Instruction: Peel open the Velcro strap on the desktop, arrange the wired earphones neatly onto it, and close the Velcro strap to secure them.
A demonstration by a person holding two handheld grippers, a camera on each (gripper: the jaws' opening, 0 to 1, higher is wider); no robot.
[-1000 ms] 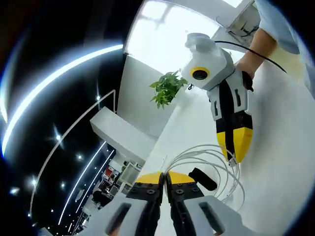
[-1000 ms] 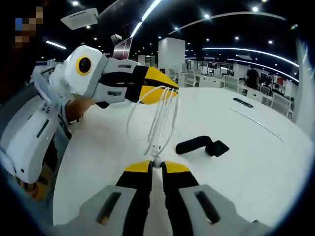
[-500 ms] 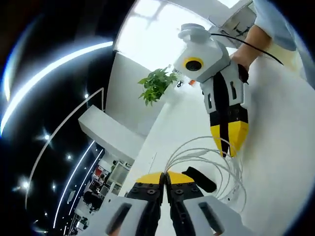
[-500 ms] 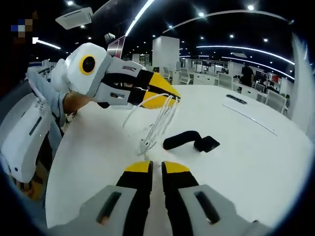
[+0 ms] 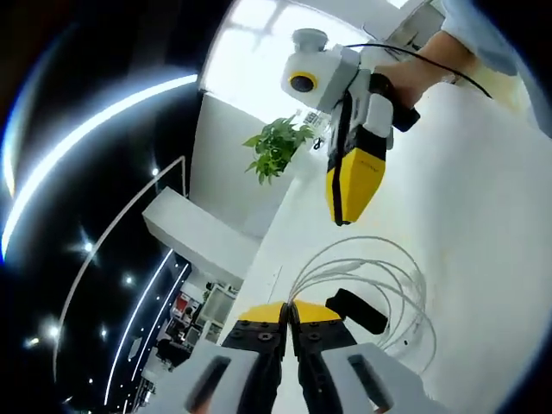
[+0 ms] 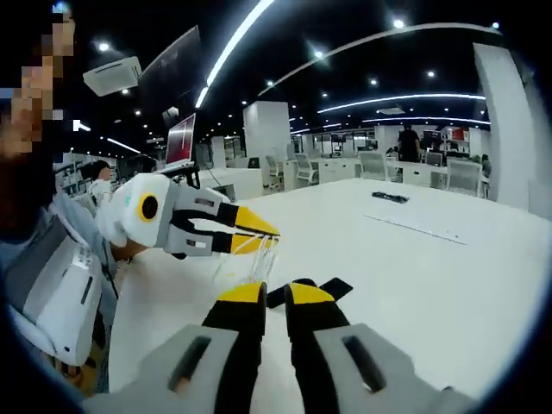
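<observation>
My left gripper [image 5: 291,310] is shut on the white earphone cable [image 5: 373,274], whose loops fan out to the right over the white table. The black Velcro strap [image 5: 354,311] lies on the table just beside those loops. In the right gripper view the left gripper [image 6: 261,238] holds the cable loops [image 6: 255,268] hanging below its yellow tips. My right gripper [image 6: 276,296] has its jaws together with nothing between them; the strap [image 6: 326,288] lies just behind its tips. From the left gripper view the right gripper [image 5: 343,216] hovers above the cable, apart from it.
The white table [image 6: 414,276] stretches wide to the right. A small dark object [image 6: 390,197] lies far back on it. A potted plant [image 5: 278,151] stands at the table's far end. A person's sleeve [image 6: 52,276] is at the left.
The right gripper has let go of the cable end and risen away from it. The cable loops now hang from the left gripper alone.
</observation>
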